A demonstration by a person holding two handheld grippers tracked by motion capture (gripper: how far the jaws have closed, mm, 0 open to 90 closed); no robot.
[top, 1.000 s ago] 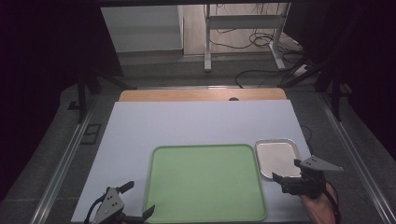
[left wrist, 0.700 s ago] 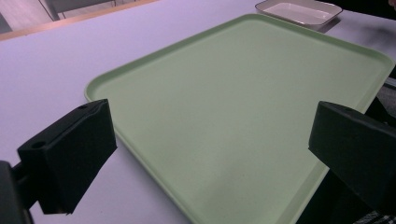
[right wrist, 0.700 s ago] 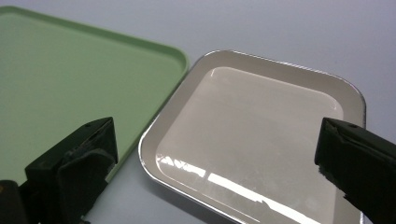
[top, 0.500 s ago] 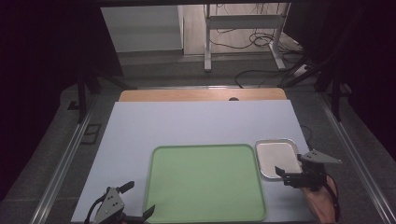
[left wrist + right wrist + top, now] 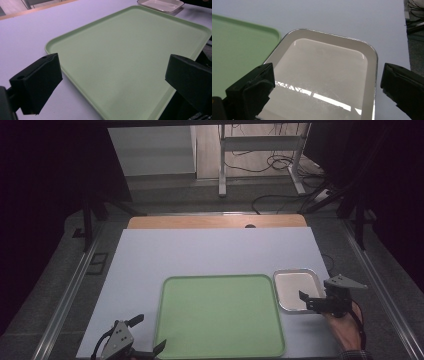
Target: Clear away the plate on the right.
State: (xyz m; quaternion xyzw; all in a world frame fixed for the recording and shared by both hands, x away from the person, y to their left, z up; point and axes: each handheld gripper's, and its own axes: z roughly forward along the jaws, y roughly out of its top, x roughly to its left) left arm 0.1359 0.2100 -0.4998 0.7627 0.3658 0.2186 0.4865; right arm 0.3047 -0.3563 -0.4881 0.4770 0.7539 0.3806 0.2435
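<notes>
A bare green tray point(image 5: 220, 315) lies on the white table top point(image 5: 215, 250) near the front edge. Touching its right side is a small, bare metal tray point(image 5: 295, 287). My right gripper point(image 5: 314, 301) hovers open over the metal tray's near edge. In the right gripper view the jaws point(image 5: 324, 87) stand wide on either side of the metal tray point(image 5: 322, 72), with nothing between them. My left gripper point(image 5: 150, 334) is open at the green tray's near left corner. In the left gripper view it point(image 5: 112, 80) spans the green tray point(image 5: 130, 50) without holding anything.
A wooden strip point(image 5: 215, 221) borders the table's far edge. Metal rails point(image 5: 75, 285) run along both sides. Beyond the table are desk legs point(image 5: 222, 160) and cables point(image 5: 270, 160) on the floor. A hand point(image 5: 345, 330) holds the right gripper.
My right gripper has moved a little forward, away from the person, onto the near edge of the metal tray. The left gripper has stayed put.
</notes>
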